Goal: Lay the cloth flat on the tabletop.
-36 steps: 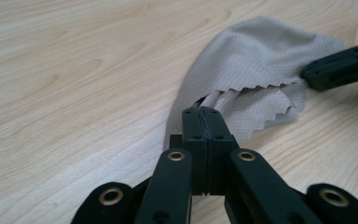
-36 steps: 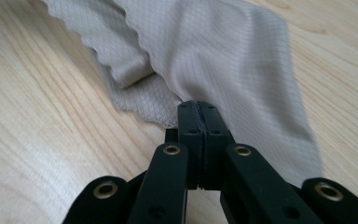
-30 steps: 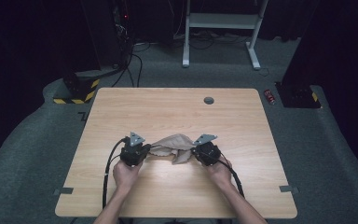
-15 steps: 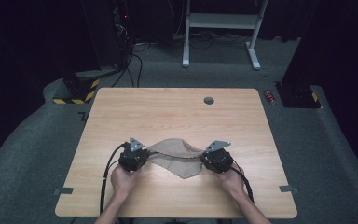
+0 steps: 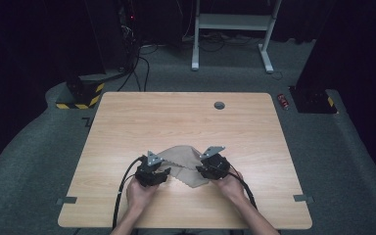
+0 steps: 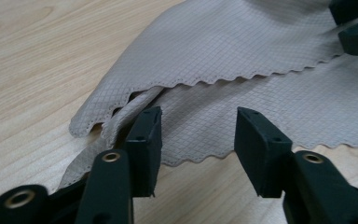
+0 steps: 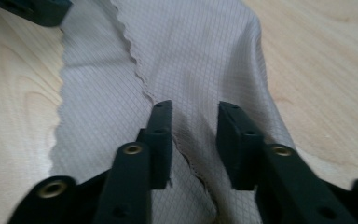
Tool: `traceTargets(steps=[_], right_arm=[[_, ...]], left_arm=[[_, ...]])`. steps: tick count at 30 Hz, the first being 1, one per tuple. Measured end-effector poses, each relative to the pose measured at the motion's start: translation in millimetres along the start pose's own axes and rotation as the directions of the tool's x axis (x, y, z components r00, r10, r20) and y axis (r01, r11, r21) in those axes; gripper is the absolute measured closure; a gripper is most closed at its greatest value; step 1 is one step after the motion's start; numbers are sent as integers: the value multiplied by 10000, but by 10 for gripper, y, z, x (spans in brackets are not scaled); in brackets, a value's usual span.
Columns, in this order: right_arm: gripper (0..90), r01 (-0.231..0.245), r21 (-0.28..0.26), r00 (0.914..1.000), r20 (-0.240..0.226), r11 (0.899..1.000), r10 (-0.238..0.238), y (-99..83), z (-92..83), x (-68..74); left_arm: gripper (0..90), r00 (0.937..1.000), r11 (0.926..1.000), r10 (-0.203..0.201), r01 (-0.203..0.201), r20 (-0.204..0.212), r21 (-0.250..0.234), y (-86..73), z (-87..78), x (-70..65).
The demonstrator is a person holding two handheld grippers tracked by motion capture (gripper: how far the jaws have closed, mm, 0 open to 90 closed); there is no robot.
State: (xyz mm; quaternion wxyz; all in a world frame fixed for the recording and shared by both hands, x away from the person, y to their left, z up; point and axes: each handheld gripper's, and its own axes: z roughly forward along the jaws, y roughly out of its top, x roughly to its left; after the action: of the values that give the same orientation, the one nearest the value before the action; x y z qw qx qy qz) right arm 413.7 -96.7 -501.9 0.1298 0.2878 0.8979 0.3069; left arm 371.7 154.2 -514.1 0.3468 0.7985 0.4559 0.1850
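Note:
A beige grid-weave cloth [image 5: 182,159] with scalloped edges lies folded on the wooden table [image 5: 186,122], near its front. My left gripper [image 5: 162,174] sits at the cloth's left end and my right gripper [image 5: 201,170] at its right end. In the left gripper view the left gripper [image 6: 198,116] stands open over the cloth's [image 6: 223,60] folded corner, and its pads touch nothing. The right gripper [image 7: 196,109] is open too, with the cloth's [image 7: 191,56] wavy edge running under the gap. Both pairs of jaws have just been opening, with the cloth lying loose between them.
A round cable hole [image 5: 219,105] sits near the table's far edge. On the floor lie a red can [image 5: 284,102], a yellow-and-black striped block [image 5: 81,95] and a white desk frame [image 5: 230,22]. A black cable [image 5: 122,191] trails from the left gripper.
Both grippers let go of the cloth. It was bunched and held up between them; now it lies flatter on the table. The hands sank and drew slightly toward the near edge.

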Motion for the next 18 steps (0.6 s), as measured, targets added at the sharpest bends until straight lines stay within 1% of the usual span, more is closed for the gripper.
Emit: traceTargets(steps=[1, 2, 3, 4, 6, 7, 9, 10, 14, 15, 16, 18], right_arm=[[748, -45, 181, 10000, -25, 9998, 46, -1, 29, -6], [789, 28, 228, 10000, -77, 9997, -26, -5, 54, -23], [829, -14, 199, 9999, -144, 9998, 17, -6, 55, -32], [888, -5, 260, 10000, -34, 9997, 6, 2, 53, -41], [891, 43, 243, 10000, -27, 9997, -43, 9, 52, -47], [893, 60, 251, 10000, -5, 9997, -60, 19, 41, -51], [895, -43, 33, 10000, 4, 10000, 43, 44, 2, -77], [895, -126, -16, 9999, 94, 9999, 126, 66, -26, -95], [895, -292, -368, 9986, 438, 9989, 308, 201, -149, -207], [895, -394, -449, 9978, 507, 9982, 417, 231, -166, -241], [895, -551, -392, 9971, 513, 9977, 571, 264, -173, -285], [896, -541, -378, 9958, 719, 9978, 567, 321, -160, -360]], left_arm=[[494, 10000, 10000, -16, 16, -33, 24, -8, 9, 5], [487, 10000, 10000, -57, 57, -32, 29, -16, 19, 7], [480, 10000, 10000, -75, 75, -66, 63, -29, 29, 9], [471, 10000, 10000, -23, 23, -75, 8, -42, 36, 10], [468, 9999, 9999, 16, -17, -103, -164, -68, 35, 3], [464, 9997, 9996, 161, -165, -177, -226, -79, 35, 1], [452, 9995, 9984, 220, -232, -232, -509, -123, 40, -22], [447, 9996, 9979, 221, -232, -198, -598, -135, 39, -20], [430, 9994, 9979, 289, -299, -174, -571, -134, 39, -21], [426, 9995, 9980, 276, -285, -158, -572, -135, 39, -23], [423, 9995, 9980, 292, -300, -150, -562, -134, 39, -23], [417, 9995, 9980, 283, -290, -134, -555, -135, 39, -26]])
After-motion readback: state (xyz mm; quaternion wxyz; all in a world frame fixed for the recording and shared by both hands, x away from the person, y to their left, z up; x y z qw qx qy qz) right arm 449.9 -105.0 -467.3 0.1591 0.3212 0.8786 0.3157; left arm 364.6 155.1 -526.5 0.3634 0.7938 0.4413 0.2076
